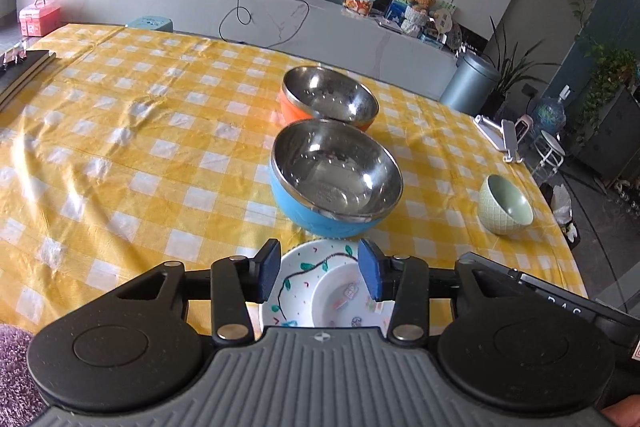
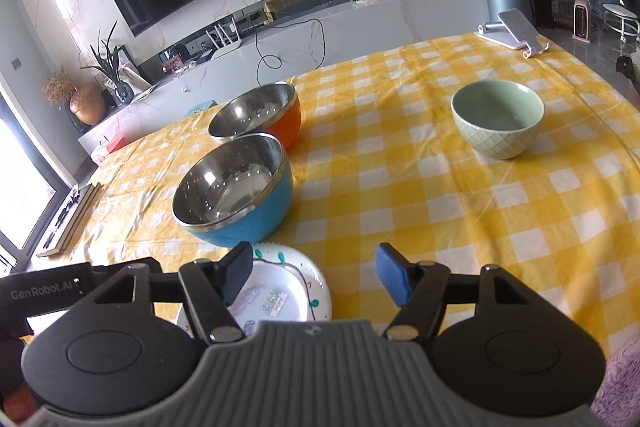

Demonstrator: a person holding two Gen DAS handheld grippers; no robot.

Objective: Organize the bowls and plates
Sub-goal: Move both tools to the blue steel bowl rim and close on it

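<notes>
A blue steel-lined bowl point(image 1: 336, 175) point(image 2: 234, 189) stands mid-table with an orange steel-lined bowl point(image 1: 330, 97) point(image 2: 258, 115) just behind it. A small green ceramic bowl point(image 1: 506, 205) point(image 2: 498, 119) stands apart to the right. A white painted plate point(image 1: 320, 291) point(image 2: 280, 291) lies at the near edge. My left gripper point(image 1: 318, 269) is open and empty, hovering over the plate. My right gripper point(image 2: 316, 277) is open and empty, its left finger over the plate's right side.
The table point(image 1: 120, 131) has a yellow checked cloth. Dark books point(image 1: 24, 67) lie at its far left; a phone stand point(image 2: 516, 31) sits at its far right corner. A grey bin point(image 1: 470, 83) stands beyond the table.
</notes>
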